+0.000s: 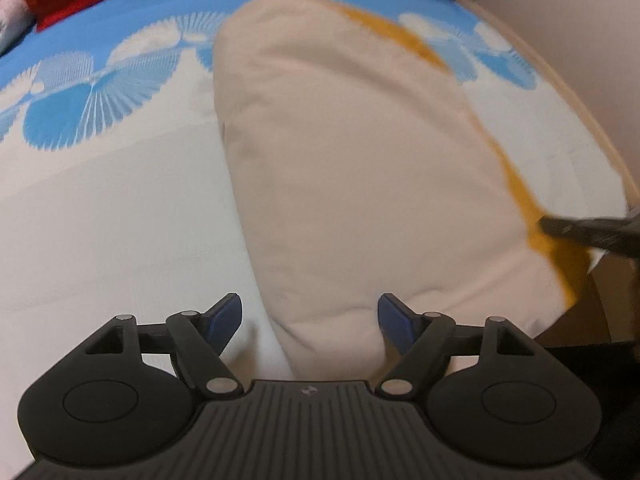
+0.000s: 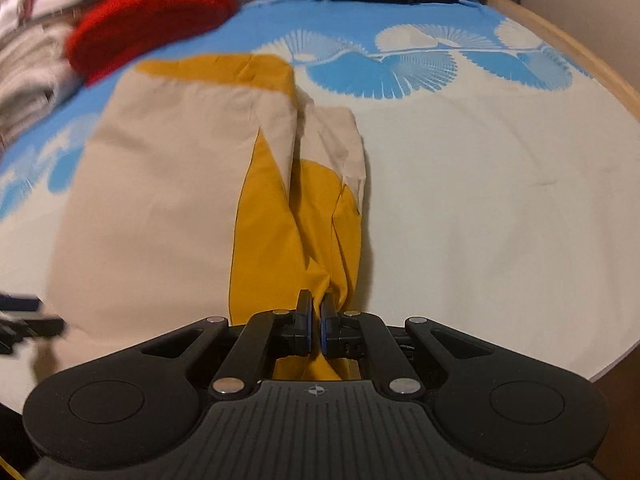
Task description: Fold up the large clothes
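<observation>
Beige-and-mustard garment (image 2: 168, 184) lies folded lengthwise on bed (image 2: 500, 200); right gripper (image 2: 316, 320) pinches its mustard edge (left gripper (image 1: 310, 316) wide, empty).

1. The beige-and-mustard garment (image 2: 160, 200) lies spread lengthwise on the blue-and-white bedsheet (image 2: 500, 200), mostly flat, beige side up.
2. Its mustard part (image 2: 280, 232) is bunched and creased along the right edge, nearer the sheet's white area than its blue border.

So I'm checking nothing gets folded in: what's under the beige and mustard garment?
The beige and mustard garment lies on a white and blue patterned bedsheet, visible all around it. Whatever sits directly beneath the cloth is covered.
</observation>
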`<action>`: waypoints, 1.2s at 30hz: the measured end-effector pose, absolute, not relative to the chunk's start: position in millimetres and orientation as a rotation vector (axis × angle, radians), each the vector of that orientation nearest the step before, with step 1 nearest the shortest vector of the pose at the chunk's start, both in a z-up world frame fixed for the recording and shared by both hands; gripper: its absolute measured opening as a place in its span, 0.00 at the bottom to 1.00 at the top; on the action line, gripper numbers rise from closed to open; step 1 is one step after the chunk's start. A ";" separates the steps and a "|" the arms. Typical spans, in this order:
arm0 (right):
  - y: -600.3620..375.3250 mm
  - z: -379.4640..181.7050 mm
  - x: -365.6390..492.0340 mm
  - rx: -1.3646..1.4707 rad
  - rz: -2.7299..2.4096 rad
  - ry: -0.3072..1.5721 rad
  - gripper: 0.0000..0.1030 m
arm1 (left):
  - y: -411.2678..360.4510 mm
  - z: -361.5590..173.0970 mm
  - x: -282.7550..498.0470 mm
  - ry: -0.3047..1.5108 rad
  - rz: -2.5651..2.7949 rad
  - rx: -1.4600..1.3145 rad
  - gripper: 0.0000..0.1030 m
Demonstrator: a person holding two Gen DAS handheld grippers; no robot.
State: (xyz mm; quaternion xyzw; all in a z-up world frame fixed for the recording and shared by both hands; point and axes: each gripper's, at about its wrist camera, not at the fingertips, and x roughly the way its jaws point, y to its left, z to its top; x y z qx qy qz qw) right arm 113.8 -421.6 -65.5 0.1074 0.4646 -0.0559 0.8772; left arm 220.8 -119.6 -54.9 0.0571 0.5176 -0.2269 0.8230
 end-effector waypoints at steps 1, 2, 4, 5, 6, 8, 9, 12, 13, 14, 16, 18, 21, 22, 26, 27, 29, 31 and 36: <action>-421.6 -68.0 116.0 0.221 -0.118 0.979 0.03 | -116.2 -45.7 219.6 1.083 -0.505 0.098 0.75; -422.4 -70.4 116.8 0.223 -0.122 0.987 0.03 | -114.9 -40.8 217.9 1.074 -0.528 0.081 0.75; -424.1 -73.5 117.1 0.219 -0.133 1.003 0.03 | -121.8 -50.6 216.6 1.124 -0.559 0.141 0.73; -425.2 -75.3 118.2 0.214 -0.139 1.014 0.03 | -127.7 -61.7 213.8 1.151 -0.555 0.201 0.74; -425.2 -77.7 119.7 0.210 -0.143 1.025 0.03 | -133.2 -70.6 211.0 1.164 -0.549 0.255 0.76; -425.2 -82.1 123.0 0.200 -0.154 1.052 0.03 | -138.2 -71.2 208.2 1.140 -0.550 0.287 0.76; -424.6 -84.2 124.0 0.199 -0.161 1.065 0.03 | -137.4 -68.1 209.0 1.137 -0.553 0.279 0.76; -424.4 -85.4 127.5 0.198 -0.177 1.069 0.04 | -129.0 -52.5 215.3 1.107 -0.548 0.218 0.76; -423.9 -83.6 127.3 0.201 -0.178 1.058 0.05 | -125.4 -45.9 219.7 1.089 -0.539 0.180 0.76; -421.7 -79.6 125.4 0.201 -0.180 1.039 0.05 | -119.1 -39.7 225.3 1.074 -0.528 0.132 0.76; -423.3 -69.5 122.2 0.190 -0.204 0.964 0.10 | -107.9 -29.4 240.3 1.054 -0.493 0.030 0.76; -427.1 -59.4 119.1 0.210 -0.208 0.887 0.18 | -93.6 -26.6 257.4 1.042 -0.457 -0.094 0.76; -434.3 -57.7 118.3 0.294 -0.172 0.869 0.42 | -75.8 -37.6 291.4 1.082 -0.406 -0.260 0.76; -436.3 -59.7 119.2 0.323 -0.159 0.883 0.43 | -70.5 -43.6 301.4 1.099 -0.387 -0.308 0.76; -441.8 -74.0 123.2 0.399 -0.134 0.976 0.46 | -58.5 -73.8 338.4 1.176 -0.330 -0.470 0.77; -441.7 -77.3 125.7 0.399 -0.138 0.993 0.48 | -61.4 -81.0 343.5 1.188 -0.333 -0.487 0.79; -442.0 -81.6 128.9 0.405 -0.144 1.007 0.49 | -68.6 -88.6 347.8 1.195 -0.330 -0.492 0.82; -442.5 -83.9 131.2 0.413 -0.149 1.019 0.49 | -74.6 -90.1 348.8 1.190 -0.328 -0.503 0.83; -438.6 -87.6 137.4 0.393 -0.158 1.041 0.50 | -78.9 -96.2 355.7 1.180 -0.327 -0.549 0.85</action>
